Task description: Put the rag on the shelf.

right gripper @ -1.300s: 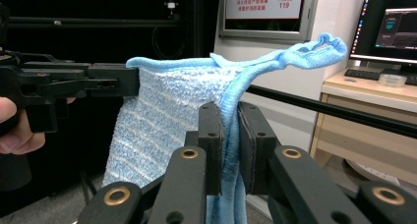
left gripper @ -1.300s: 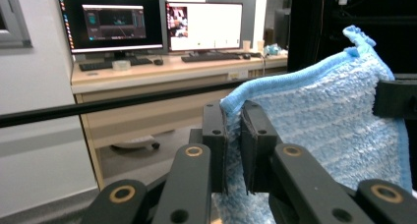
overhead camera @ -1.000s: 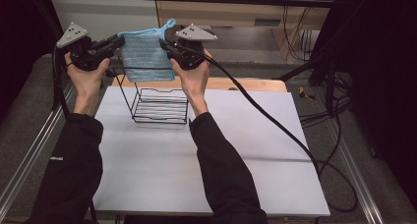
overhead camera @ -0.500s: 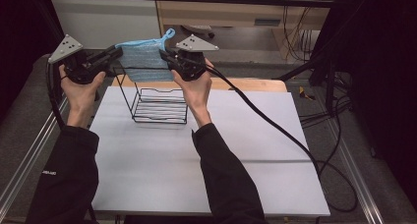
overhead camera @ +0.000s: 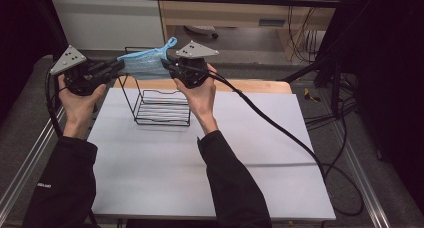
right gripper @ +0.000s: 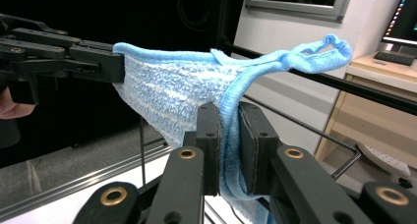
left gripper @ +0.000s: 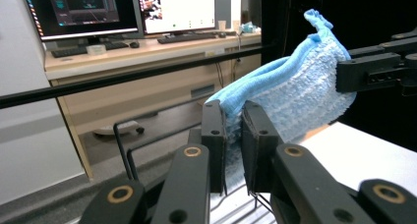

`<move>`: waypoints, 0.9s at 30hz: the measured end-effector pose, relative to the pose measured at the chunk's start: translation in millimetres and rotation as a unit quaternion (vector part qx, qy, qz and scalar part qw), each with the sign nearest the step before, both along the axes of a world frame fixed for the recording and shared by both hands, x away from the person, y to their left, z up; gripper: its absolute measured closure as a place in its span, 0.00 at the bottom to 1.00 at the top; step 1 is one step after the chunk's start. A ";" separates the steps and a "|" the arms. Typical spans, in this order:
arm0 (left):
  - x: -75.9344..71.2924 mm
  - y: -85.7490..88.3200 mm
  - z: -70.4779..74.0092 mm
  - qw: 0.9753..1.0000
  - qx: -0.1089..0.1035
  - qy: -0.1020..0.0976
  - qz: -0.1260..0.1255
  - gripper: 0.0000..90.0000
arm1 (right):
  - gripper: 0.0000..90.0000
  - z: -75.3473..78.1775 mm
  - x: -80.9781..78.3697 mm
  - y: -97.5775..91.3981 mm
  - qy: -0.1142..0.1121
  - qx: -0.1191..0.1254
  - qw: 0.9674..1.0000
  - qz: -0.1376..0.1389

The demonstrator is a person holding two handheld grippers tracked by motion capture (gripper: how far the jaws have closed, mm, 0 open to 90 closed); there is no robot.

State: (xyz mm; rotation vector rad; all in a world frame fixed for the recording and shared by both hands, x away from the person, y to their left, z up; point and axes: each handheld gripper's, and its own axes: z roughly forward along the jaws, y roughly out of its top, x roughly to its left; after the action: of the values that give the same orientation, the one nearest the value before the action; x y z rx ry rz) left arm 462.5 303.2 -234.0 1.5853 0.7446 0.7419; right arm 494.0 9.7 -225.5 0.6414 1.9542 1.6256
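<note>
Your left gripper and right gripper each pinch an end of the blue cloth, jaws clamped tight, stretching it above the wire rack. The cloth's lower edge drops behind your jaws, hidden.

The support surface is a rectangular table covered by a flat white sheet. A strip of light wooden tabletop is exposed along the far edge of the sheet. One item rests directly on the sheet: an open black wire basket with a slatted wire floor and upright wire sides. The basket stands upright in the far left portion of the sheet, below and between the two raised grippers, nearer the far edge than the near one. A black cable crosses the right portion of the sheet diagonally.
</note>
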 end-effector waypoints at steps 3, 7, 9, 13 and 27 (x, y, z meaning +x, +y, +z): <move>-1.4 0.4 -5.2 1.000 0.012 0.012 -0.005 0.89 | 0.89 -5.1 1.0 -3.5 0.009 0.001 1.000 0.008; -0.6 2.2 -4.1 0.999 0.013 0.034 -0.003 0.87 | 0.89 -9.2 1.2 -3.2 0.013 -0.002 1.000 0.015; -1.5 3.9 1.2 0.999 0.010 0.042 -0.005 0.84 | 0.89 -8.8 1.3 -3.6 0.013 -0.002 1.000 0.017; -4.5 5.7 18.7 0.999 -0.002 0.043 -0.002 0.76 | 0.89 -8.7 0.5 -4.5 0.009 -0.004 1.000 0.017; 6.5 -2.3 24.9 0.992 -0.012 0.122 -0.027 0.95 | 0.87 -13.5 -0.7 -6.4 0.002 -0.012 1.000 0.025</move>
State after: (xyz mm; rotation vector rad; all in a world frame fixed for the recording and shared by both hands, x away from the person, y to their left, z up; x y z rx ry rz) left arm 469.1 301.0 -209.0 1.6854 0.8801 0.5012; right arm 493.3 3.4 -239.0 0.5905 2.0060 1.6287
